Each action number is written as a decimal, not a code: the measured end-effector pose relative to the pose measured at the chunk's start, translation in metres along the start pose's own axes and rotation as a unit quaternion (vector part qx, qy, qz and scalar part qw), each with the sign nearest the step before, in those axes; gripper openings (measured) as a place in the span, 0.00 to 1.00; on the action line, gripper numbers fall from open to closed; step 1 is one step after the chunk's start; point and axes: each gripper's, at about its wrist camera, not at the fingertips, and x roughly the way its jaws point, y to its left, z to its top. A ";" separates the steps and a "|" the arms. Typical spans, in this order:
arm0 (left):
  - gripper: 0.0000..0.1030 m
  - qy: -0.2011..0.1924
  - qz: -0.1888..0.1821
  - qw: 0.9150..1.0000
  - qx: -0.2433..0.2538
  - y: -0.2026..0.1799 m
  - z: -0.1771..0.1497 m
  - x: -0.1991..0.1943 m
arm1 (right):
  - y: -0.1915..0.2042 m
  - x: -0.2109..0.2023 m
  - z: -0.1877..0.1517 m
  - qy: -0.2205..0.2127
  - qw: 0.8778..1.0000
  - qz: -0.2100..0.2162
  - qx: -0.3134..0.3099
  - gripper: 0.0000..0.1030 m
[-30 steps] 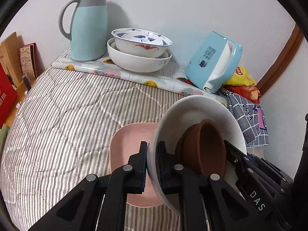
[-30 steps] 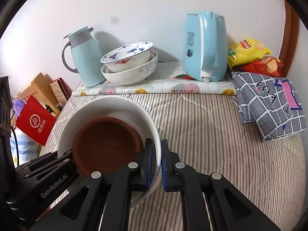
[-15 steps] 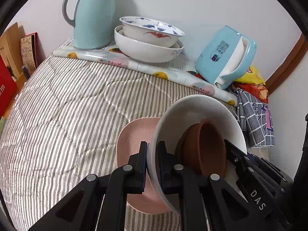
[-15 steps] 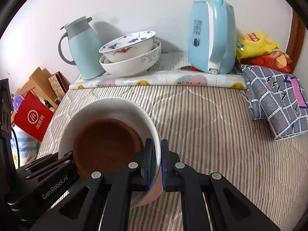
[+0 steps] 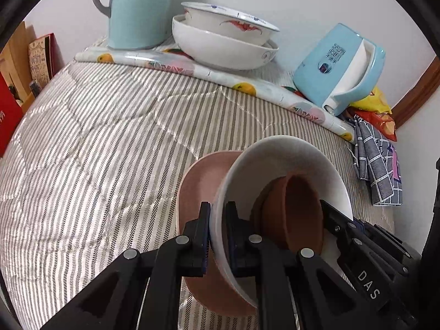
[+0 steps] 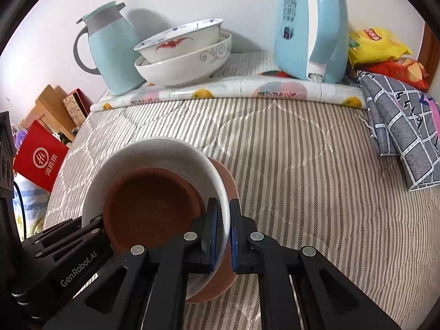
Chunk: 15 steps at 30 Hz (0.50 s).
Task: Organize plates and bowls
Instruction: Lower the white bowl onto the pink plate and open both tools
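My white bowl hides most of the pink plate; my left gripper and right gripper clamp opposite rims, brown bowl inside.

The right gripper pinches the near rim of a round white ceramic bowl, one finger inside the rim and one outside. Inside the white bowl sits a smaller round brown bowl. A pink plate shows under the white bowl's right edge. To the tool's left, the left gripper reaches the same bowl's opposite rim; its closure is hidden. Below lies a grey-striped quilted cloth. Ahead stand two stacked white patterned bowls, flanked by a pale blue jug and a blue kettle.
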 end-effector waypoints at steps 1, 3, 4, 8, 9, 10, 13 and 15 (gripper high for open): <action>0.11 0.003 -0.001 1.000 -0.002 0.001 0.000 0.002 | 0.000 0.001 0.001 0.002 1.000 0.000 0.000 0.08; 0.11 0.008 -0.004 1.000 -0.005 0.004 -0.002 0.006 | 0.000 0.005 0.000 0.007 1.000 -0.002 0.000 0.08; 0.11 0.005 -0.005 1.000 -0.004 0.004 -0.002 0.006 | 0.000 0.007 -0.001 0.008 1.000 -0.003 0.000 0.08; 0.11 0.005 -0.006 1.000 -0.001 0.003 -0.002 0.007 | 0.001 0.007 0.000 0.006 1.000 -0.004 -0.005 0.08; 0.12 0.006 -0.008 1.000 0.000 0.003 -0.002 0.007 | 0.001 0.007 0.000 0.007 1.000 -0.004 -0.006 0.08; 0.12 0.006 -0.011 1.000 -0.001 0.004 -0.002 0.007 | 0.000 0.007 0.000 0.008 1.000 -0.002 -0.006 0.08; 0.12 0.011 -0.014 1.000 -0.002 0.004 -0.001 0.008 | -0.001 0.007 0.000 0.010 1.000 0.001 -0.003 0.08; 0.14 0.010 -0.007 1.000 0.000 0.003 -0.001 0.008 | -0.001 0.005 0.001 0.010 1.000 -0.001 -0.005 0.08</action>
